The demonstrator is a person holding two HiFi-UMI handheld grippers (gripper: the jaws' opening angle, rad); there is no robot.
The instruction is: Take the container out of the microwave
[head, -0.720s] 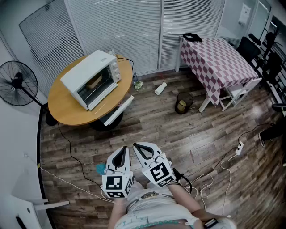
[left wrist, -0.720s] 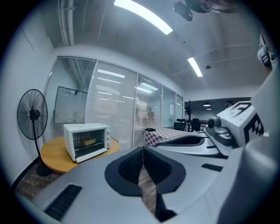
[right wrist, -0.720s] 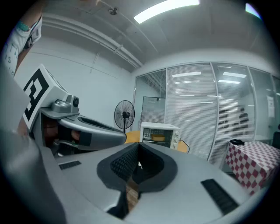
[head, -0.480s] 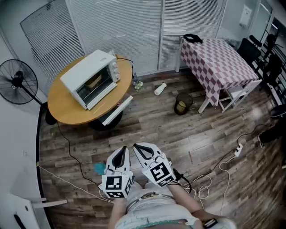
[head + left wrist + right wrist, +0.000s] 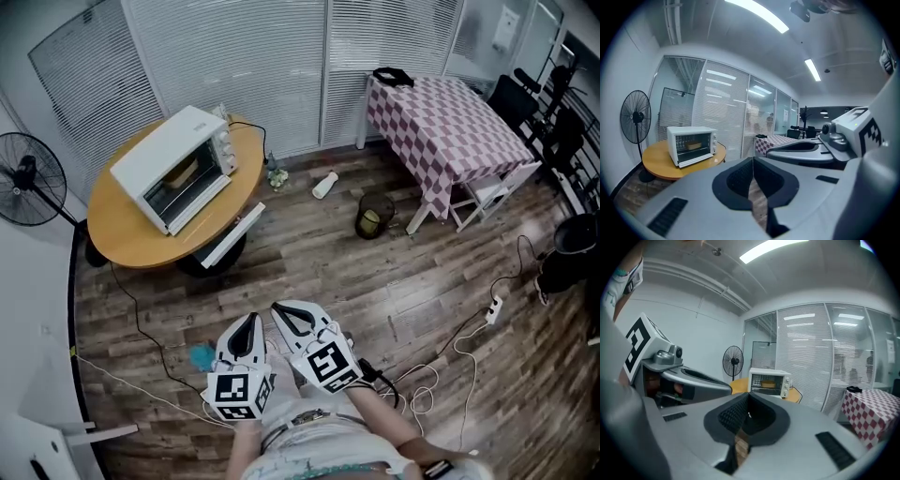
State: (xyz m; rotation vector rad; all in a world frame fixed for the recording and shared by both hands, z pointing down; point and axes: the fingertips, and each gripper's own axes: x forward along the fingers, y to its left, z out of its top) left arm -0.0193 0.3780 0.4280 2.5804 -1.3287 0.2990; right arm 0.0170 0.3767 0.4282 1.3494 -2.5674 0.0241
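Left tongs [image 5: 249, 321] and right tongs [image 5: 284, 312] are both closed, empty. The toaster oven [image 5: 161, 157] sits at eleven o'clock on the worktop [image 5: 127, 239].

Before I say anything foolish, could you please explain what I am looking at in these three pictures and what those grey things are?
There is no robot here: a person holds a grey tool in each hand, the left tongs and the right tongs. The head view comes from a camera on the person's head, looking down. The two gripper views come from cameras riding on each tool, looking along its jaws. Both tongs are shut and hold nothing. Across the wooden floor stands a round table with a white microwave on it; a yellowish container shows through its door. A fan stands beside the round table, and a checked table stands farther right.
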